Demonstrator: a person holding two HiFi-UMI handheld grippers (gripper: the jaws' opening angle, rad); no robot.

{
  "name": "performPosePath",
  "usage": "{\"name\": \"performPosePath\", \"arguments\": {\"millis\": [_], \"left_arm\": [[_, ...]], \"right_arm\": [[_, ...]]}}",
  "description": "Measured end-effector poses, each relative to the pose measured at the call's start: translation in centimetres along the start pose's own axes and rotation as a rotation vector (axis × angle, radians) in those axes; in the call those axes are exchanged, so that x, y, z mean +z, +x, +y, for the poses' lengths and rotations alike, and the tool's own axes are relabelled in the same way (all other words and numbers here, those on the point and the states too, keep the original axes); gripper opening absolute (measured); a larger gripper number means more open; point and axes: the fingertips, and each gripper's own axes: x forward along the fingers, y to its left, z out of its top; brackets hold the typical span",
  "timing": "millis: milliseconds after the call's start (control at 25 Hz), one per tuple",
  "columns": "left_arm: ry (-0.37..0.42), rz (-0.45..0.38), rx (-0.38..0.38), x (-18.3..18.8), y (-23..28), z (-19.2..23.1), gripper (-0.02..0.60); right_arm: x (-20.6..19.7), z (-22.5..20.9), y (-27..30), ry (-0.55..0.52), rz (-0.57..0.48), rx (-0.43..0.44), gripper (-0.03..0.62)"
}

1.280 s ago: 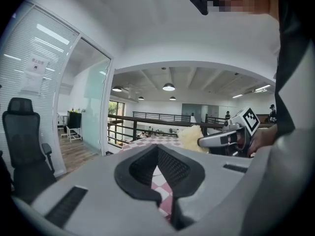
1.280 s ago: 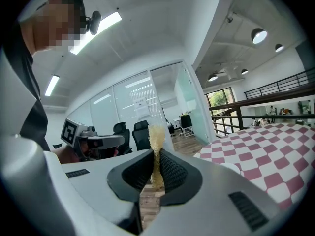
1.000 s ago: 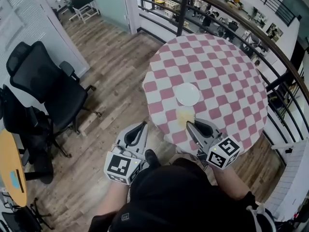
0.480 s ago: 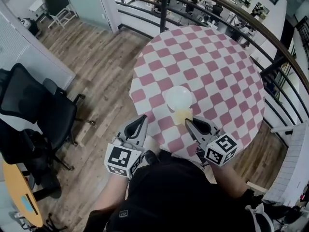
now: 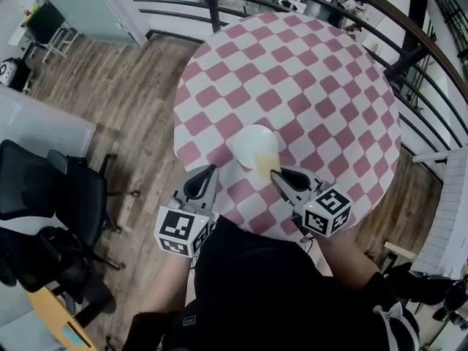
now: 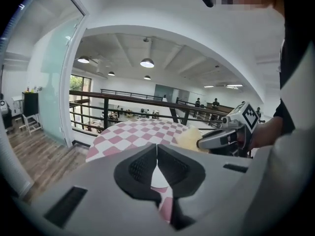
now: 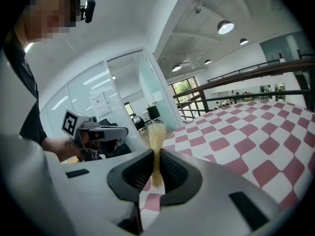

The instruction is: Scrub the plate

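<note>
Gripping sponge (image 7: 157,134), right tongs (image 7: 156,156), left tongs (image 6: 157,154) closed

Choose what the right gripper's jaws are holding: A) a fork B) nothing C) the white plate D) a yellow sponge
D: the right gripper view shows the right gripper shut on a thin yellow sponge, while the white plate lies on the checkered table.

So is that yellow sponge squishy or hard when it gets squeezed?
Probably squishy: the thin yellow scrubbing sponge looks pinched narrow between the jaws of the right hand-held gripper. Likely light too, since it sticks up past the jaws without drooping. Its fuzzy surface suggests it won't slip out easily.
</note>
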Motion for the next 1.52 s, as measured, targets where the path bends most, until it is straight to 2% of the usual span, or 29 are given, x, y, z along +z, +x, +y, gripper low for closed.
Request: {"name": "performPosePath", "arguments": {"millis": [320,560,720,880,1120,1280,1520], "left_arm": [[0.006,0.128,-0.133,-4.0,6.8,1.1,0.008],[-0.002,0.237,-0.201,-7.9,11.1,1.8,0.026],[-0.003,0.334,-0.209,-11.4,13.8,2.8,0.083],[-0.014,0.402,-0.189,-13.6,15.3,3.5,0.088],[0.010,0.503,-0.183,-15.6,17.0,3.6,0.091],[0.020,0.544,-0.176,-16.6,17.7,3.2,0.091],[0.084,0.573,-0.141,-17.2,18.2,3.6,0.091]], "right_arm": [[-3.4,-3.0,3.9,0.102,0.090,-0.054,0.044],[-5.8,-5.2,7.4,0.123,0.162,-0.069,0.044],[-7.6,-7.2,9.2,0.163,0.204,-0.093,0.044],[-9.4,-8.5,10.2,0.226,0.258,-0.121,0.044],[-11.4,-9.1,11.0,0.305,0.330,-0.135,0.044],[-11.9,-9.7,11.2,0.276,0.371,-0.158,0.044],[-12.7,-10.4,11.0,0.056,0.500,-0.161,0.044]]}}
